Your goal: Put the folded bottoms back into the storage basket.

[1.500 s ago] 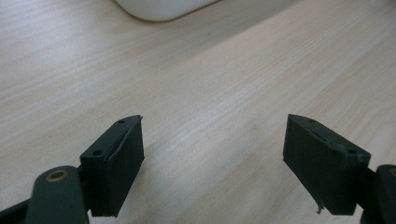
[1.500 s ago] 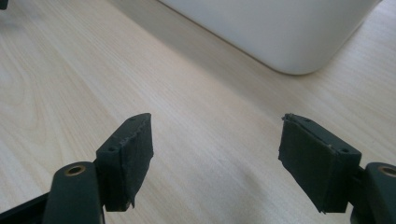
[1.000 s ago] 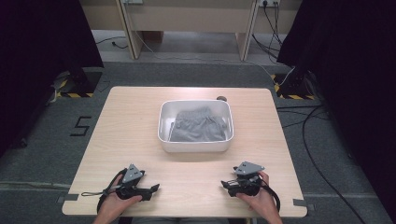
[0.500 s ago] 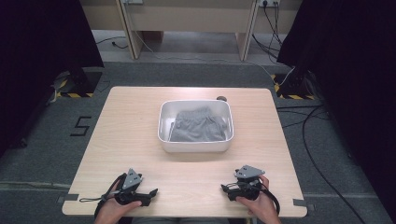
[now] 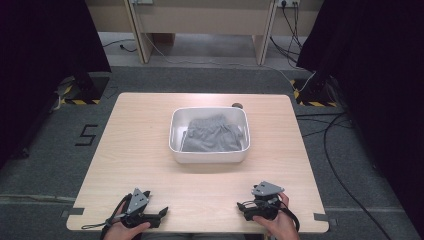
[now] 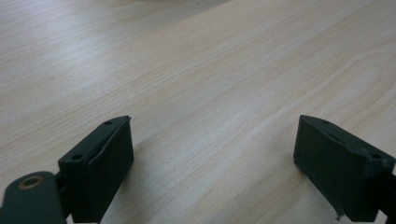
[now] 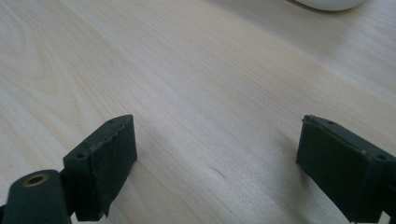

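Bare tabletop (image 5: 150,150) lies between both hand-held grippers' just-widened jaws; overhead, grey cloth (image 5: 212,135) fills the tub (image 5: 210,156).

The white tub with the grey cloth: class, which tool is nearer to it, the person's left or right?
Right. The right tool sits just below the white tub's right corner; the left tool lies farther away, below and left of it.

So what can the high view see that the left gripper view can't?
The high view takes in the white tub with the folded grey cloth lying in it, and both hands at the near edge holding the left gripper and the right gripper. The left gripper view gives a close look at that gripper's own black jaws, standing wide apart with nothing between them. Both see the pale wooden table.
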A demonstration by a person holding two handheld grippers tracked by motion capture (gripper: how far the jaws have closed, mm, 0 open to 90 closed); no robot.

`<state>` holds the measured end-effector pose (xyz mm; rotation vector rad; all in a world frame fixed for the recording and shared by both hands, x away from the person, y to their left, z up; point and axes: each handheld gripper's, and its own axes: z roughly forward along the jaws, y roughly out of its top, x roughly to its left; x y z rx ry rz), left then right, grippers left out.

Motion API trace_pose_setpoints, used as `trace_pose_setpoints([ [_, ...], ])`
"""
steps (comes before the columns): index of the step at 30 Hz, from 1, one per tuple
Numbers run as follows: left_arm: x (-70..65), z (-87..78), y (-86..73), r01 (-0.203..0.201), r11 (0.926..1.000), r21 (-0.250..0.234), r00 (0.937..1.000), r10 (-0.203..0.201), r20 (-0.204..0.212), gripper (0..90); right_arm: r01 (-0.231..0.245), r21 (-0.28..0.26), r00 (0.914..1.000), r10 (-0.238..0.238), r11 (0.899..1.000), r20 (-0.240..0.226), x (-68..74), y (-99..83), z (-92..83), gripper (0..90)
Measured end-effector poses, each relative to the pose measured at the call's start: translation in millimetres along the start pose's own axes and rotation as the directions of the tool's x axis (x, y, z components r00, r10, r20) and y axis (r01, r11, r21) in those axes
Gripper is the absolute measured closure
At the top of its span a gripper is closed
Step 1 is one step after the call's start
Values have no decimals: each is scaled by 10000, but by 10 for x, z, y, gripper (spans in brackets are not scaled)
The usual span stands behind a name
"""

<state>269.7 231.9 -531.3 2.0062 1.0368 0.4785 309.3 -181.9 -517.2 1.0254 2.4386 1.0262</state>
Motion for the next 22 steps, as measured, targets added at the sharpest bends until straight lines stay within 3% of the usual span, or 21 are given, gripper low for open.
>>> trace_pose_setpoints([
  [22,5,1,-5,-14,10000,-50,10000,15,34,111,-32,0,10000,32,10000,60,26,-18,-17,126],
])
